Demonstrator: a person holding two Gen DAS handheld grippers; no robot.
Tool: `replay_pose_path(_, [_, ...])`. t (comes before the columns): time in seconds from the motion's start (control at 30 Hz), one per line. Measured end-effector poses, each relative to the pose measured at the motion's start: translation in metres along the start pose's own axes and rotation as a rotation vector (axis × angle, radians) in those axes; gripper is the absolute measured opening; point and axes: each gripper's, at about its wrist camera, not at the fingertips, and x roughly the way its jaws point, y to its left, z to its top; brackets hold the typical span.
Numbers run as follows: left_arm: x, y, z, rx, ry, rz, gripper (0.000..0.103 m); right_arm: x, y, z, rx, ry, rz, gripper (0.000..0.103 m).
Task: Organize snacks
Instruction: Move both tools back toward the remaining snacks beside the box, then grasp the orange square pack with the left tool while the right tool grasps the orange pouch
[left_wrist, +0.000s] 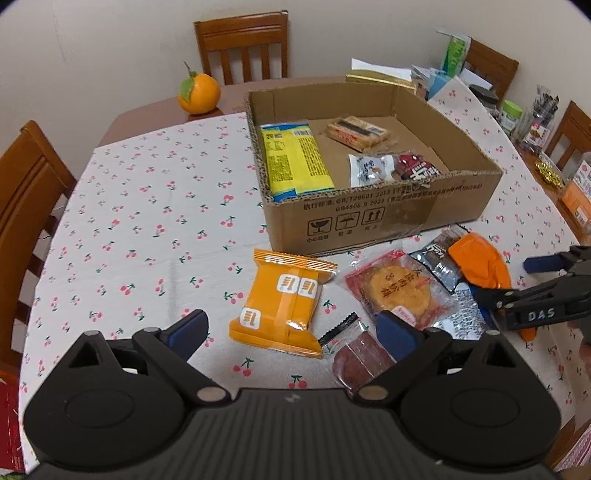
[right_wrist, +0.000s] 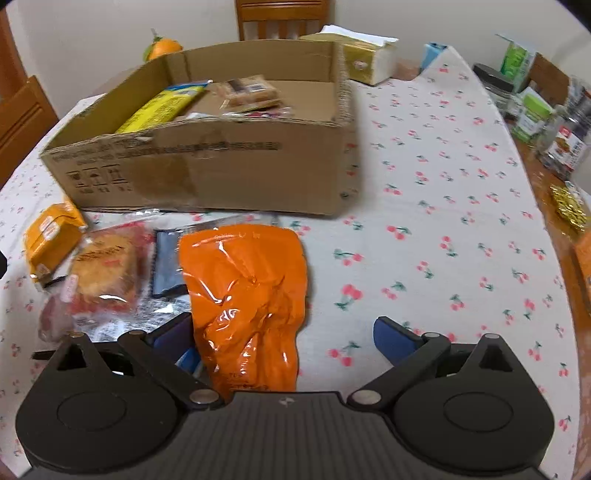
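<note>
A cardboard box (left_wrist: 369, 221) stands on the cherry-print tablecloth and holds a yellow pack (left_wrist: 295, 158), a brown biscuit pack (left_wrist: 356, 131) and two small packets. In front of it lie a yellow-orange packet (left_wrist: 284, 302), a red-wrapped round cake (left_wrist: 399, 288), a dark grey packet (left_wrist: 439, 258) and a dark red slice pack (left_wrist: 360, 354). My left gripper (left_wrist: 293, 330) is open just above the table, the yellow-orange packet's near end between its fingers. My right gripper (right_wrist: 284, 338) is open astride the shiny orange pouch (right_wrist: 243, 295), which lies close to its left finger.
An orange fruit (left_wrist: 198, 92) sits at the table's far left corner. A tissue box (right_wrist: 369, 59) lies behind the box. Jars and cartons (right_wrist: 535, 110) crowd the right edge, with gold wrapped sweets (right_wrist: 569, 206). Wooden chairs (left_wrist: 243, 44) surround the table.
</note>
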Motion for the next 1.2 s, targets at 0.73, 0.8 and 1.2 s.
replay_pose_path(0.73, [0.063,0.015,0.013,0.09,0.022,-0.108,0.084,0.006,-0.001,0.003,-0.082,-0.008,0.007,0.103])
replay_pose_path(0.8, [0.065,0.014,0.013,0.092,0.024,-0.113,0.078,0.006,0.0,0.004,-0.078,-0.004,0.003,0.103])
replay_pose_path(1.2, [0.064,0.015,0.008,0.071,0.029,-0.102,0.064,-0.003,0.012,0.004,-0.104,-0.002,0.035,0.081])
